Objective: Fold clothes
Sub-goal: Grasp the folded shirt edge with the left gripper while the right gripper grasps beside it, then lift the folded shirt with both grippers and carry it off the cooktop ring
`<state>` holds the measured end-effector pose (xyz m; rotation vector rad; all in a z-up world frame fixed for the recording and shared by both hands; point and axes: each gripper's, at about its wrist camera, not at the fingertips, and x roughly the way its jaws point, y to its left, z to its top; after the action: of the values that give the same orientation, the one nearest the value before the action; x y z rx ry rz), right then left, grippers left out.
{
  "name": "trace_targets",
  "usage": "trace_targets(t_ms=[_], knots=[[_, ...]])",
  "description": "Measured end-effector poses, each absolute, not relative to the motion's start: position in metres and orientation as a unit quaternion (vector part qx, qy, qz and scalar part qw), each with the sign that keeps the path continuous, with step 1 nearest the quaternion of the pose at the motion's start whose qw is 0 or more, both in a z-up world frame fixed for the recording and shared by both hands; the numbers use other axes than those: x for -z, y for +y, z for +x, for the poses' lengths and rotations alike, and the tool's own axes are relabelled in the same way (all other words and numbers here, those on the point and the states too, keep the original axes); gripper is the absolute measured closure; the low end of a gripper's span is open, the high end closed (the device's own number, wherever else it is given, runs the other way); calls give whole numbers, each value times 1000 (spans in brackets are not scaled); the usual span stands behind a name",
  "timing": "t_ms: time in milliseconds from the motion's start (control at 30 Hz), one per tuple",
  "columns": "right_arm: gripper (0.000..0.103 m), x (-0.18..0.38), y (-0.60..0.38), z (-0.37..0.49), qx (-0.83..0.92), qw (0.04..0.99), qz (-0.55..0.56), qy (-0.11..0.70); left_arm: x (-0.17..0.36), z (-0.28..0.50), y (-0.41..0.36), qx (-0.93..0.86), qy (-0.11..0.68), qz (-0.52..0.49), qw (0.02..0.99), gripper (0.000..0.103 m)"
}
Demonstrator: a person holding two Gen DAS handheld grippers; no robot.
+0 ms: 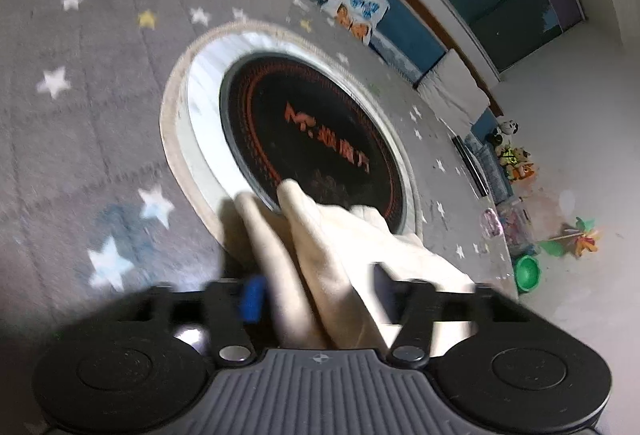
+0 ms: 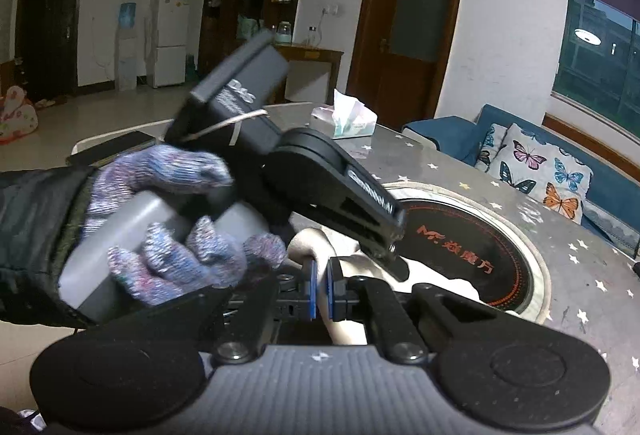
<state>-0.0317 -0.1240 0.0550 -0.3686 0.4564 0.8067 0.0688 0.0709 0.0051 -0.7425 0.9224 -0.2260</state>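
the cream garment [image 1: 320,243] is bunched at the near edge of the star-patterned table [image 1: 80,115], partly draped over the rim of the round black hotplate [image 1: 312,131] set in the table's middle. in the left wrist view a thick fold of it runs between the jaws of the left gripper [image 1: 316,295]; the jaws stand at a middling width, and because of blur it cannot be told whether the pads actually press on the cloth. in the right wrist view the right gripper [image 2: 321,285] is seen with its blue pads nearly together and a thin edge of the cream cloth pinched between them. the gloved left hand [image 2: 180,231] is seen just beside it, so the two grips sit close together on the same bunch.

the step in hand is judged to be the gathering and lifting of the garment so that it can be spread. it is best done if both grips are confirmed firm before any pull is made, and if the grippers are then drawn apart along one hem, so that the cloth is opened flat rather than twisted. the cloth should be lifted clear of the hotplate's rim, where it could drag. a single layer should be taken where possible; a thick bunch may slip out.
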Motion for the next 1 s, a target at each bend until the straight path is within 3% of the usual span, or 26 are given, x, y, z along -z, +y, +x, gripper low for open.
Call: trace_targets(t_ms=[100,167,667,1000], knots=[[98,-51,-127,-29,-392,874,-176,227,1,67,73,100,435,-362,818,85],[91,-51,-133,-23,-395,873,-162,237,1,66,74,98,434,-359,820,87],[89,-17,-255,42,-199,924,-93,314,-1,66,70,95,431,-342,830,87],[61,-5,-316,49,-138,933,28,331,-4,67,67,92,432,-326,836,86]])
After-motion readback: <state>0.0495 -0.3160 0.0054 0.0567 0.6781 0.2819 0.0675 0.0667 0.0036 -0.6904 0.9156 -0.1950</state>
